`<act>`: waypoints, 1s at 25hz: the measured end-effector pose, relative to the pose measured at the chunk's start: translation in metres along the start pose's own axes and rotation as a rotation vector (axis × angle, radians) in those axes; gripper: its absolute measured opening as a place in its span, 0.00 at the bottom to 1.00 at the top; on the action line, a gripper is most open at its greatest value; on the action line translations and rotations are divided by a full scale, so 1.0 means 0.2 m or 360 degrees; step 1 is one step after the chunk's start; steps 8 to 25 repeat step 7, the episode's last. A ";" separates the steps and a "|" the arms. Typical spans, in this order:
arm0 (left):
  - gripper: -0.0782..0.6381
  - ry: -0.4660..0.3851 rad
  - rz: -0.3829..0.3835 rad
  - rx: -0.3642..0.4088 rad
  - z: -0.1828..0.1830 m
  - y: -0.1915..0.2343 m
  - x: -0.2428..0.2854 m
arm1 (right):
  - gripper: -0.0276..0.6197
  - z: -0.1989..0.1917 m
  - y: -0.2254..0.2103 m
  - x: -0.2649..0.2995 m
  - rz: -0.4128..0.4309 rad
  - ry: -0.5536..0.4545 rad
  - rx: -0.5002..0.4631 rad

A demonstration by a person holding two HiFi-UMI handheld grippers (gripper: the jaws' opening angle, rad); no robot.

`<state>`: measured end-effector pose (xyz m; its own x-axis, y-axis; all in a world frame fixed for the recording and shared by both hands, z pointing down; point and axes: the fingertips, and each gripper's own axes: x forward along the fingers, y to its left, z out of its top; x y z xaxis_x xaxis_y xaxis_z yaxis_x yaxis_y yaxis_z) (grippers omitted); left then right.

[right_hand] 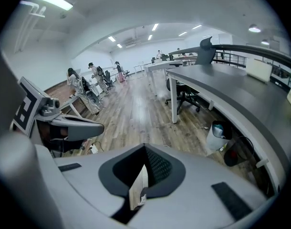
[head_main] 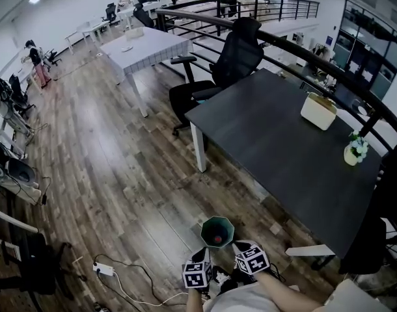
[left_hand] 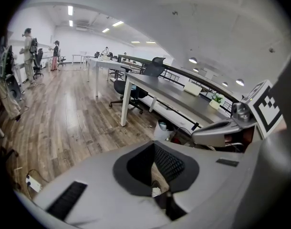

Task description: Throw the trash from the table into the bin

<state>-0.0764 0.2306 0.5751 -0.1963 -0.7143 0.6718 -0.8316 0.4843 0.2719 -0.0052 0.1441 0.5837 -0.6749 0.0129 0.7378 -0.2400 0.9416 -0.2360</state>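
- red trash (head_main: pixel 217 239) is lying at the bottom of the bin (head_main: pixel 217 223), can't tell what it is
- bin is dark, hexagonal and upright on the wood floor (head_main: pixel 114 174), just off the near corner of the dark table (head_main: pixel 276 155)
- both grippers are held low, right in front of the person and just short of the bin, side by side, marker cubes facing up
- left gripper (left_hand: pixel 160 194): jaws closed together, nothing clamped, only a sliver of floor shows through the notch
- right gripper (right_hand: pixel 138 194): same, jaws together and empty, thin strip of floor between the pads
- the tabletop is matte dark grey on white legs. a white box (head_main: pixel 318 110) sits near its far edge and a small flower vase (head_main: pixel 355 151) is further right, the two well apart
- black office chair (head_main: pixel 228 67) is pushed up to the table's far end
- beyond the chair is a second table with a light checked cloth (head_main: pixel 146 47), with something small on top
- a curved black railing (head_main: pixel 302 51) runs behind the dark table, with more desks past it
- a white power strip (head_main: pixel 102 268) with a looping cable is on the floor left of the grippers
- left wall has racks and gear, and a person (head_main: pixel 36 60) is standing there, far from the bin
- open-plan office with white walls and ceiling strip lights
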 end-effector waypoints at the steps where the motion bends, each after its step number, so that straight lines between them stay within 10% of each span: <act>1: 0.14 0.0001 0.0008 0.0006 0.00 0.01 0.00 | 0.05 0.00 0.00 0.00 0.0003 0.0002 -0.0003; 25: 0.14 0.0053 -0.0014 0.0006 -0.03 -0.02 -0.03 | 0.04 -0.03 -0.04 -0.07 -0.0008 0.0015 -0.0006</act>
